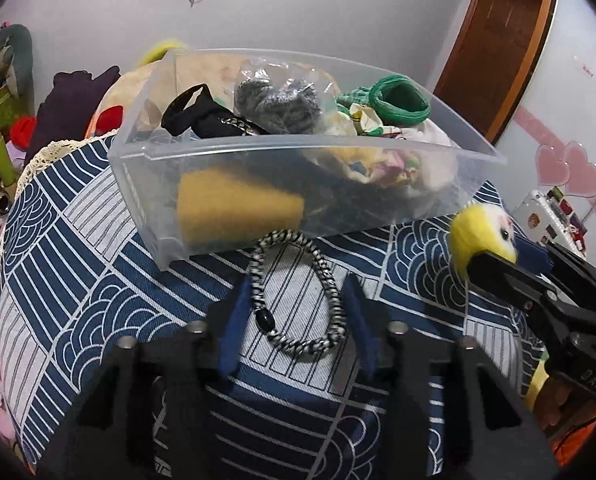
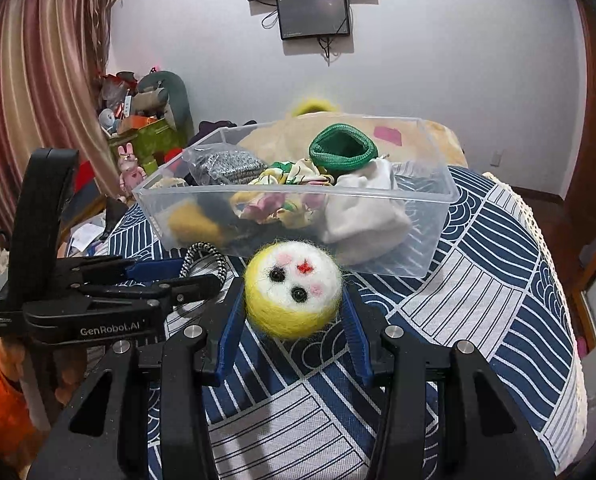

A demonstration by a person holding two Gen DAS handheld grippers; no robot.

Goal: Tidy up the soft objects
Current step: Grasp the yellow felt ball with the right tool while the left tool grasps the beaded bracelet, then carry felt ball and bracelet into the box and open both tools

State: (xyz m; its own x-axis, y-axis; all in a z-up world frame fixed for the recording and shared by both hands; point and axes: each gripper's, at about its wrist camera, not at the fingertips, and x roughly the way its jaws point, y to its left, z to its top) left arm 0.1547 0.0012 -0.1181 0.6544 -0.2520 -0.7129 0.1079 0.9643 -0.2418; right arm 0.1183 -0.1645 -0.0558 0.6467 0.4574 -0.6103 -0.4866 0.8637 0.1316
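Observation:
A clear plastic bin [image 1: 258,184] [image 2: 426,236] holding several soft items stands on the blue-and-white patterned cloth. A black-and-white braided hair band [image 1: 298,292] lies on the cloth in front of the bin, between the open fingers of my left gripper [image 1: 296,304]. It also shows in the right wrist view [image 2: 202,258]. A yellow-and-white felt ball with a face [image 2: 293,294] [image 1: 484,236] sits between the fingers of my right gripper [image 2: 294,308], whose blue pads [image 2: 234,320] touch its sides.
In the bin lie a green pouch [image 2: 342,152], a grey knit in a bag [image 1: 278,104], a black strap [image 1: 194,116], a yellow felt piece [image 1: 238,208] and white cloth [image 2: 362,216]. Plush toys and clutter [image 2: 146,128] stand far left. The table edge [image 2: 538,216] curves at right.

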